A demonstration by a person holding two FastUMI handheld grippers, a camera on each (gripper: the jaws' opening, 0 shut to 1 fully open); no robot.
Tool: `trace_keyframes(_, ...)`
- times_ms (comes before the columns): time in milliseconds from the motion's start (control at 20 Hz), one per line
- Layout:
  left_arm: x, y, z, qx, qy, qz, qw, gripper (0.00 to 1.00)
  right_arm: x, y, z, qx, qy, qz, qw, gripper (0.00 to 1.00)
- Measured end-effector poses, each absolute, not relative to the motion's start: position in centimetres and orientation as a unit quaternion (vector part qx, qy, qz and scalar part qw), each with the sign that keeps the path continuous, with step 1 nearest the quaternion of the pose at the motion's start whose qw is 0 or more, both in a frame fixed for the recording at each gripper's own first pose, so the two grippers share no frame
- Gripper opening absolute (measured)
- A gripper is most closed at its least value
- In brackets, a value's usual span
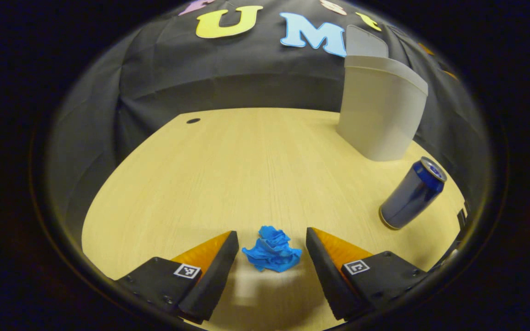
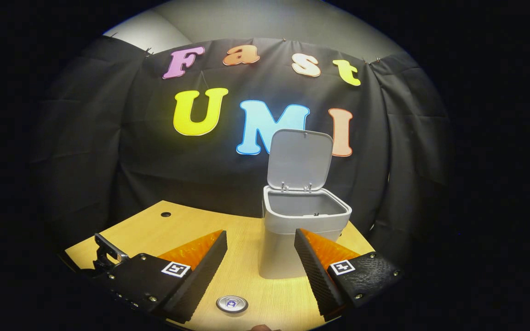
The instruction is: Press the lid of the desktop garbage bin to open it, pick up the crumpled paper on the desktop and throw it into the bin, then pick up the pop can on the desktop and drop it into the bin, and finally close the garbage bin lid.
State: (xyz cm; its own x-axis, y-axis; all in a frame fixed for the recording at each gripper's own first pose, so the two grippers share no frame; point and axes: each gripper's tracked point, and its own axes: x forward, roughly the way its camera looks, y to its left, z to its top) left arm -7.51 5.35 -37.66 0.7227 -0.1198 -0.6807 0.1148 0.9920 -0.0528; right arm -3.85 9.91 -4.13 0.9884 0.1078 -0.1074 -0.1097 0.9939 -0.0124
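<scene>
Left gripper view: left gripper (image 1: pixel 272 250) wide open, low over the table (image 1: pixel 228 174), fingers either side of the blue crumpled paper (image 1: pixel 272 255). Paper on the wood between the fingers, a clear gap on each side, nothing gripped. Can (image 1: pixel 413 193) upright on the table off to the right, well apart from the paper, near the table's edge. Bin (image 1: pixel 380 115) farther back on the right, near the can but not touching it, with its lid (image 1: pixel 366 42) raised behind the rim.

Right gripper view: right gripper (image 2: pixel 260 257) also wide open and holding nothing, raised above the table (image 2: pixel 187 227) and facing the bin (image 2: pixel 288 248). Lid (image 2: pixel 299 158) standing upright at the back on its hinges, bin mouth open, inside pale; contents too hidden to tell. Can top (image 2: pixel 232 303) seen from above, low between the fingers, on the table in front of the bin. Part of the other gripper (image 2: pixel 106 253) at the lower left edge. Small dark hole (image 2: pixel 165 214) in the tabletop at the far left corner.
</scene>
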Motion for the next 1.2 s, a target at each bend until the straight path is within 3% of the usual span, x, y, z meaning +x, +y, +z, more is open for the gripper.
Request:
trace_keyframes(150, -7.3, 5.7, -38.2, 0.012, 0.368, -0.054, 0.928, 1.00, -3.9, 9.5, -4.3, -0.009, 0.054, 0.055, 0.997, 0.95)
trace_keyframes(200, -7.2, 5.9, -38.3, 0.020, 0.367, -0.050, 0.929, 0.89, -3.8, 9.3, -4.3, -0.010, 0.055, 0.055, 0.997, 0.95)
trace_keyframes(250, -7.2, 6.0, -38.3, 0.025, 0.367, -0.048, 0.929, 0.86, -3.8, 9.0, -4.5, -0.010, 0.057, 0.056, 0.997, 0.95)
trace_keyframes(300, -7.1, 6.1, -38.2, 0.026, 0.365, -0.046, 0.929, 0.65, -3.7, 8.7, -4.6, -0.010, 0.059, 0.056, 0.997, 0.95)
trace_keyframes(350, -6.9, 6.2, -38.4, 0.023, 0.367, -0.041, 0.929, 0.77, -3.7, 8.4, -4.7, -0.009, 0.059, 0.056, 0.997, 0.95)
trace_keyframes(450, -6.8, 6.2, -38.4, 0.027, 0.369, -0.040, 0.928, 0.58, -3.4, 7.7, -4.7, -0.003, 0.059, 0.055, 0.997, 0.95)
trace_keyframes(500, -6.8, 6.3, -38.4, 0.029, 0.368, -0.035, 0.929, 0.58, -3.3, 7.3, -4.7, 0.002, 0.059, 0.055, 0.997, 0.95)
trace_keyframes(600, -6.7, 6.3, -38.4, 0.027, 0.370, -0.030, 0.928, 0.44, -3.1, 6.7, -4.7, 0.010, 0.060, 0.057, 0.997, 0.95)
trace_keyframes(650, -6.5, 6.6, -38.4, 0.032, 0.366, -0.023, 0.930, 0.51, -2.9, 6.4, -4.8, 0.014, 0.060, 0.056, 0.996, 0.95)
trace_keyframes(750, -6.6, 6.6, -38.6, 0.030, 0.367, -0.024, 0.929, 0.33, -2.7, 5.9, -4.9, 0.022, 0.061, 0.058, 0.996, 0.95)
trace_keyframes(800, -6.6, 6.9, -38.6, 0.036, 0.366, -0.019, 0.930, 0.40, -2.5, 5.7, -4.8, 0.024, 0.060, 0.059, 0.996, 0.95)
trace_keyframes(850, -6.5, 7.0, -38.4, 0.043, 0.365, -0.017, 0.930, 0.32, -2.4, 5.4, -4.8, 0.027, 0.059, 0.059, 0.996, 0.95)
trace_keyframes(900, -6.3, 7.2, -38.4, 0.039, 0.367, -0.015, 0.929, 0.32, -2.2, 5.2, -4.7, 0.029, 0.057, 0.060, 0.996, 0.95)
trace_keyframes(950, -6.4, 7.2, -38.2, 0.035, 0.367, -0.011, 0.929, 0.19, -2.1, 4.9, -4.6, 0.032, 0.056, 0.061, 0.996, 0.95)
trace_keyframes(1200, -6.1, 6.4, -36.6, 0.005, 0.360, 0.008, 0.933, 0.19, -1.3, 3.3, -3.8, 0.033, 0.042, 0.058, 0.997, 0.95)
